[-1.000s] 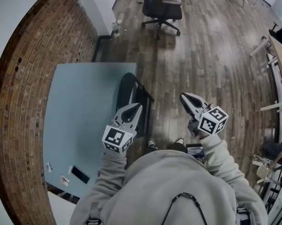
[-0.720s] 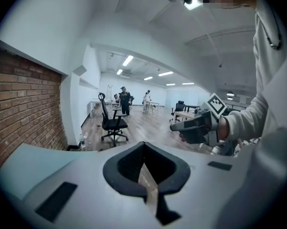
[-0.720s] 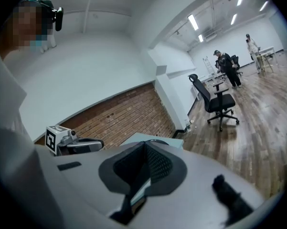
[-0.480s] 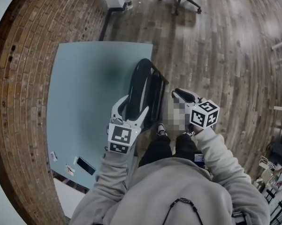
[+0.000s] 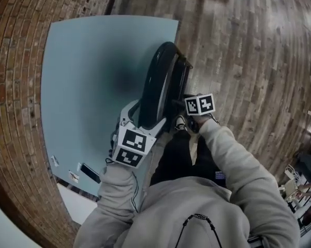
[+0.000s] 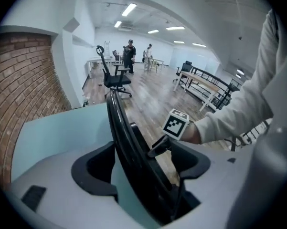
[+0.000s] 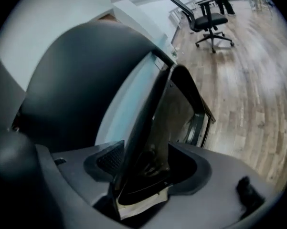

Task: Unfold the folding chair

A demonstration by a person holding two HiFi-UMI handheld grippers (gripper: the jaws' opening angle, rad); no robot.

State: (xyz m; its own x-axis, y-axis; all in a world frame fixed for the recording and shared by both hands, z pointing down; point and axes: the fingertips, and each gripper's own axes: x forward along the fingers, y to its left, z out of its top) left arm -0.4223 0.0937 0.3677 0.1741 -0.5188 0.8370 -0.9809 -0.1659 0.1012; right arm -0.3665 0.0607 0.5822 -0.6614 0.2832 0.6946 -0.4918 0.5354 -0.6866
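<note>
The folded black chair point(image 5: 163, 79) stands upright at the edge of a light blue surface point(image 5: 88, 61). My left gripper point(image 5: 144, 115) straddles its curved back frame point(image 6: 122, 128). Its jaws have just been opening, and the frame runs between the pads with gaps on both sides. In the left gripper view my left gripper point(image 6: 143, 163) shows those gaps. My right gripper point(image 5: 183, 103) is at the chair's other side. Its jaws have also just been opening. The seat panel point(image 7: 179, 104) stands between them in my right gripper point(image 7: 143, 166), unclamped. The right gripper's marker cube point(image 6: 175, 124) shows beyond the frame.
A brick wall point(image 5: 15, 87) runs along the light blue surface, which carries a phone point(image 5: 90, 173) near its corner. Wood floor point(image 5: 248, 61) lies to the right. An office chair point(image 6: 115, 78) and two people point(image 6: 129, 56) stand far back. My shoes point(image 5: 182, 123) are beside the chair.
Both grippers came down from in front of my chest to the folded chair, and their jaws went from shut to open around it. The head view tipped further down.
</note>
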